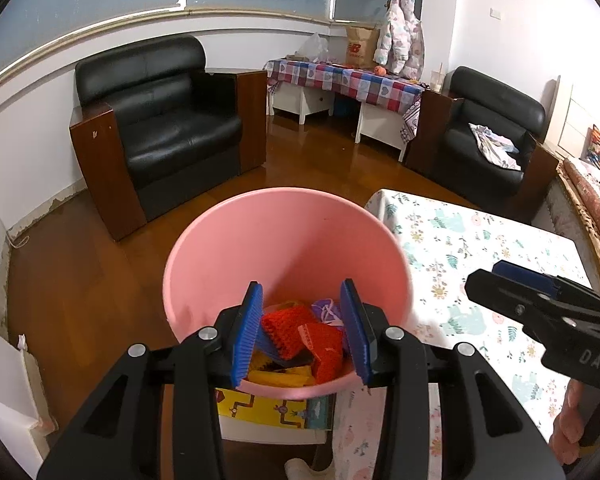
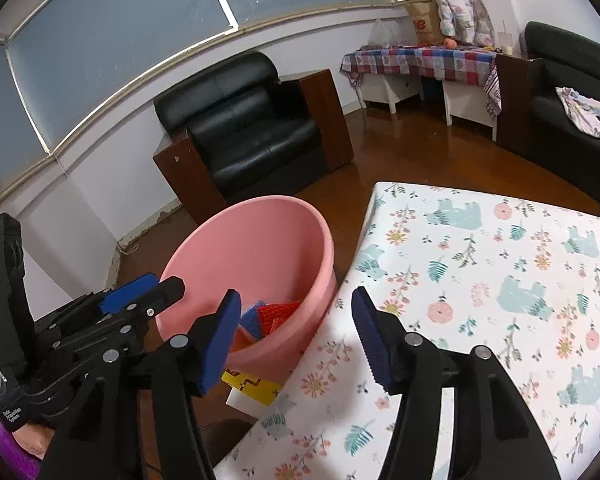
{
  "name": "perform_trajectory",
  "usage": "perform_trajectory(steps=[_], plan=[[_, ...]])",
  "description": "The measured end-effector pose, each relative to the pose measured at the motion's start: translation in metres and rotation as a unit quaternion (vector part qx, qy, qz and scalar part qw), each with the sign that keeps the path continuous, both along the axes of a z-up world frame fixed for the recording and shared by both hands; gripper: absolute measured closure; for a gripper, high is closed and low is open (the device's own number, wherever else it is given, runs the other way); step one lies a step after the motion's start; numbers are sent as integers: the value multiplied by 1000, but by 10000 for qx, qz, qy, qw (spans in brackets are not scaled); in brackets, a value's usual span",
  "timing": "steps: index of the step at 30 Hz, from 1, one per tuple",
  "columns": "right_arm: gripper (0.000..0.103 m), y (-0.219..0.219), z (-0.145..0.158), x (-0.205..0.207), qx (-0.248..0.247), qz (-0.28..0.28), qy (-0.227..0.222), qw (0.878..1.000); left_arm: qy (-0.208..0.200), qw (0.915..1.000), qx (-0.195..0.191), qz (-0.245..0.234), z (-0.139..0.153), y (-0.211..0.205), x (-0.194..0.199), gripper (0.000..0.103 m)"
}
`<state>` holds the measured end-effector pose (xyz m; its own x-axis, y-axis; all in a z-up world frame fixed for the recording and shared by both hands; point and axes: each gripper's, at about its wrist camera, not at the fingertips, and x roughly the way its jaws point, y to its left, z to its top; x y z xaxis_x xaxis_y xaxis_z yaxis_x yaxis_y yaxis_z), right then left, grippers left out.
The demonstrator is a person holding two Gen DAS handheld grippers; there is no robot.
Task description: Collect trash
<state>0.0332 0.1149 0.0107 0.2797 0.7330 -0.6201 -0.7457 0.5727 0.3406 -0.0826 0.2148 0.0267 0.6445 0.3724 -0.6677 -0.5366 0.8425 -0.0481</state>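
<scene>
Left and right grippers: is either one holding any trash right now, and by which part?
Nothing is held. The left gripper hangs open over the pink bin, the trash lying loose below its jaws. The right gripper is open and empty too.

smooth pink plastic bin (image 1: 228,248), glossy wood floor (image 1: 84,280), printed cloth tablecloth (image 1: 460,248).

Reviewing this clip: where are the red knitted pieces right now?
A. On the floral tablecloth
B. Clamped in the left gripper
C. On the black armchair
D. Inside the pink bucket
D: the red knitted pieces lie at the bottom of the pink bucket, seen between the open pads of the left gripper, which grip nothing.
</scene>
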Motion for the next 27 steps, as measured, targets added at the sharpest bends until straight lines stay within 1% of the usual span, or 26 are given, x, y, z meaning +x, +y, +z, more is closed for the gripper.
perform_trajectory(steps=[5,8,13,22,27], plan=[[37,-28,7,-7,73,-170,-169,9997,19,9998,55,-173,4,-21,7,62],[36,-50,6,-10,55,-369,-243,9990,-7,9995,43,-321,5,-36,13,62],[35,-92,0,-5,-12,-802,-306,9963,12,9976,149,-681,4,-72,29,62],[35,-166,-8,11,-190,-1586,-398,9864,137,9912,142,-1309,-7,-132,62,62],[35,-197,-16,21,-229,-1931,-295,9805,224,9866,134,-1610,-15,-159,80,63]])
